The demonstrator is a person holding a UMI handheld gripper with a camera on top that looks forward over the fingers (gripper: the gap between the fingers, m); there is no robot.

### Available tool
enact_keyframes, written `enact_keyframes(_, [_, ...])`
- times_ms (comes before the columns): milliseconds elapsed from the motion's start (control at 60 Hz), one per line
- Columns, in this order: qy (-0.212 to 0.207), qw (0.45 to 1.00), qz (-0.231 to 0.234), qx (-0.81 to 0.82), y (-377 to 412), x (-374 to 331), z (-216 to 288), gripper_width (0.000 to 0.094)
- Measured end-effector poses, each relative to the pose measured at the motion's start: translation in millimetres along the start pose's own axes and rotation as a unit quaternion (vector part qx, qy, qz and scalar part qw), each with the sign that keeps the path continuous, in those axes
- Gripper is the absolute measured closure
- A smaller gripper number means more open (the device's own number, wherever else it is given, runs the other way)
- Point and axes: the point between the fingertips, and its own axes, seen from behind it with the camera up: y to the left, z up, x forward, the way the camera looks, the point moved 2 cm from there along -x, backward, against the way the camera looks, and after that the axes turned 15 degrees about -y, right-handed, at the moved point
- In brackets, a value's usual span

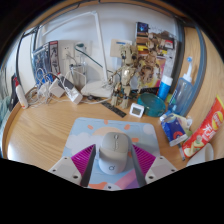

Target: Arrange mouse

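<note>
A light grey mouse sits between my two fingers, with its front pointing away from me. My gripper is shut on it, a pink pad pressing each side. The mouse is over a grey mouse mat with orange and blue patches, which lies on the wooden desk. I cannot tell whether the mouse rests on the mat or is held just above it.
Beyond the mat lie a black remote and a small white box. To the right are a teal bowl, a blue bottle and snack packets. At the far left are a white bottle and cables.
</note>
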Motion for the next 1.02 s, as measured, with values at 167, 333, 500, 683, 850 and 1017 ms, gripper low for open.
enact_keyframes(167, [-0.025,0.999,-0.035,-0.007,-2,-48,40,0.0118])
enact_keyframes(333, [-0.052,0.996,-0.064,0.015,13,-117,89,0.0118])
enact_keyframes(500, [-0.083,0.993,-0.075,0.039,47,-184,130,0.0115])
enact_keyframes(683, [-0.114,0.990,-0.074,0.042,93,-240,157,0.0119])
enact_keyframes(850, [-0.119,0.990,-0.071,0.036,130,-267,158,0.0121])
enact_keyframes(1017, [-0.100,0.991,-0.080,0.027,144,-281,138,0.0120])
